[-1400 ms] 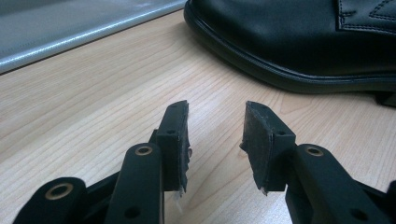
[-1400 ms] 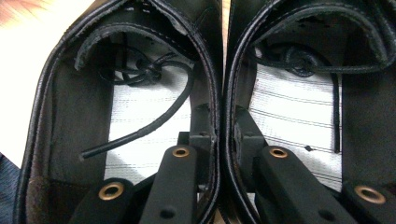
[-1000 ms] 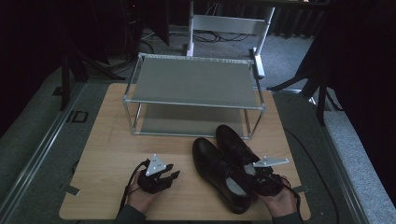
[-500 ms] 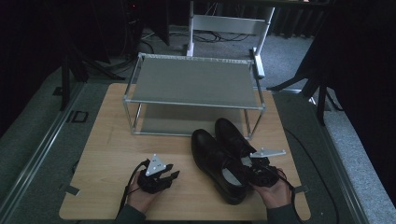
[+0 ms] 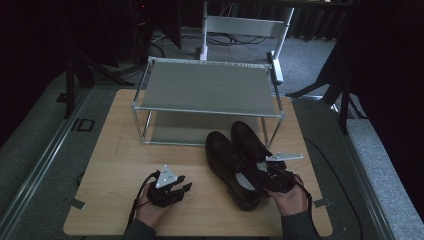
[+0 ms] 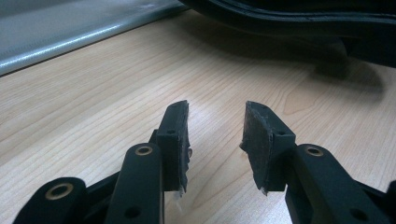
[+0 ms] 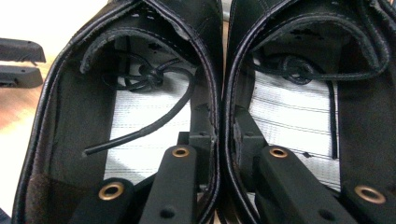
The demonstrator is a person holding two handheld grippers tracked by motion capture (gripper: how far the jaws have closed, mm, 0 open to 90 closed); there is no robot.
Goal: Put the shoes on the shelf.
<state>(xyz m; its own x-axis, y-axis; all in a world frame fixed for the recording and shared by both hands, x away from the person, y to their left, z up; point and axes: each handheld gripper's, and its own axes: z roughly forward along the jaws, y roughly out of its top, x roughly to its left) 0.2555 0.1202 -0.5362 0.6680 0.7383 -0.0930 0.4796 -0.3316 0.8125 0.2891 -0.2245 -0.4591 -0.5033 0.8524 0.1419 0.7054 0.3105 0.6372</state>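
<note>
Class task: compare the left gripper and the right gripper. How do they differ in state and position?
The left gripper has open, empty jaws; the right gripper is shut on the inner walls of both black shoes. The left rests on bare table; the right reaches into the shoes. Both are hand-held.

The metal rack [image 5: 207, 92] took up the back half of the table [image 5: 107, 170], and its low bottom shelf left only a thin gap under the top. Just in front of the rack's right leg, the pair of black shoes [image 5: 235, 160] blocked that side. In front of the rack's left half, the wood was wide open, plenty of room there.
</note>
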